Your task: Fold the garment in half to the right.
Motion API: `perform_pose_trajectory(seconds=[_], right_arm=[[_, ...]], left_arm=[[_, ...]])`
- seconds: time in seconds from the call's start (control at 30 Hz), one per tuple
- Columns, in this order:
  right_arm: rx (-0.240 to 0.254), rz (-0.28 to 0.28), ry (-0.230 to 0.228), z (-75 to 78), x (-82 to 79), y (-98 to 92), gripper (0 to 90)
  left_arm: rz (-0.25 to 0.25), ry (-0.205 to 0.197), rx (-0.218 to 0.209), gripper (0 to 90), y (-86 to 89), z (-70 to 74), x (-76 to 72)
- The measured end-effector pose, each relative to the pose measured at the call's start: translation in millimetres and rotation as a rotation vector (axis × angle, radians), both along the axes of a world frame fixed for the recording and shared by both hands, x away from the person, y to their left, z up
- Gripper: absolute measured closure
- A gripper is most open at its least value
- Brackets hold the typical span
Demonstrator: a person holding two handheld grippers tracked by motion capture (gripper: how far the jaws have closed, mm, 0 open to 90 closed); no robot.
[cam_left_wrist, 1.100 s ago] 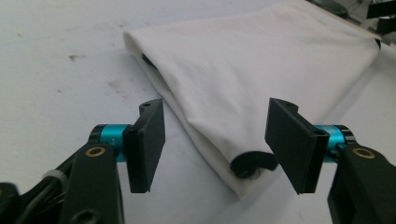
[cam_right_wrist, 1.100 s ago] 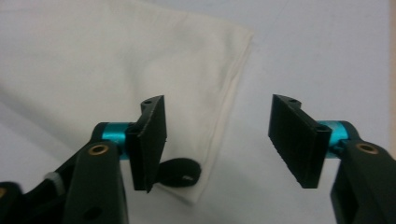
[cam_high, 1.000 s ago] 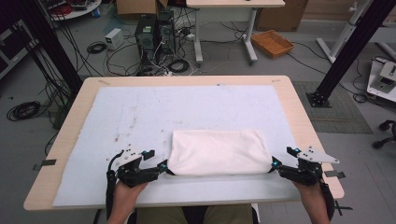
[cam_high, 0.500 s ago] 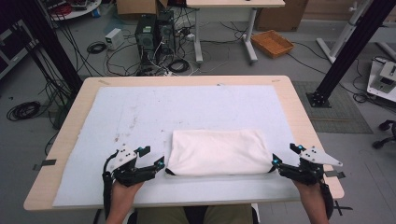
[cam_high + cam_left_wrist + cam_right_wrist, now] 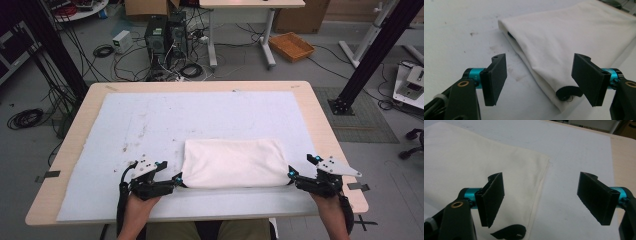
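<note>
we see the folded white cloth (image 5: 234, 163) lying flat at the near middle of the counter (image 5: 320, 120). our left gripper (image 5: 177, 179) and right gripper (image 5: 291, 174) sit at its near corners, jaws just opened and holding nothing, so this fold looks done; any further fold remains

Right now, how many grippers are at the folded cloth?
2. The left gripper sits open at the near left corner of the folded white cloth; the right gripper sits open at its near right corner.
</note>
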State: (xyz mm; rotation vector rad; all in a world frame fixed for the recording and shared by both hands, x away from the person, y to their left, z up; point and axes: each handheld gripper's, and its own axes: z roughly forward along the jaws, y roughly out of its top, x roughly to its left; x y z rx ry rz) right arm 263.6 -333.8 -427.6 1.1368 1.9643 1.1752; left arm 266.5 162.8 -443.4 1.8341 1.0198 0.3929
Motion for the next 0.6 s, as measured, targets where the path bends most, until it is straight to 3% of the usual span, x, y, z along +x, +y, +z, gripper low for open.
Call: perform_pose_trajectory(seconds=[0.13,0.2,0.4,0.5,0.6], right_arm=[[-0.005,0.009,-0.003,0.2,1.0,2.0,21.7],[-0.007,0.013,-0.003,0.3,1.3,3.0,21.7],[-0.009,0.021,0.0,0.7,1.8,7.8,21.7],[-0.031,0.051,-0.008,3.7,2.0,19.5,21.7],[-0.035,0.068,-0.009,6.9,2.1,26.9,21.7]], left_arm=[[-0.003,0.084,0.084,42.7,-8.9,-7.3,1.5],[-0.016,0.105,0.108,51.2,-11.6,-8.5,1.8],[-0.024,0.096,0.131,64.4,-14.8,-8.7,-1.3],[-0.053,0.09,0.132,77.1,-17.9,-8.9,-4.5],[-0.068,0.095,0.135,80.8,-19.7,-8.7,-4.8]])
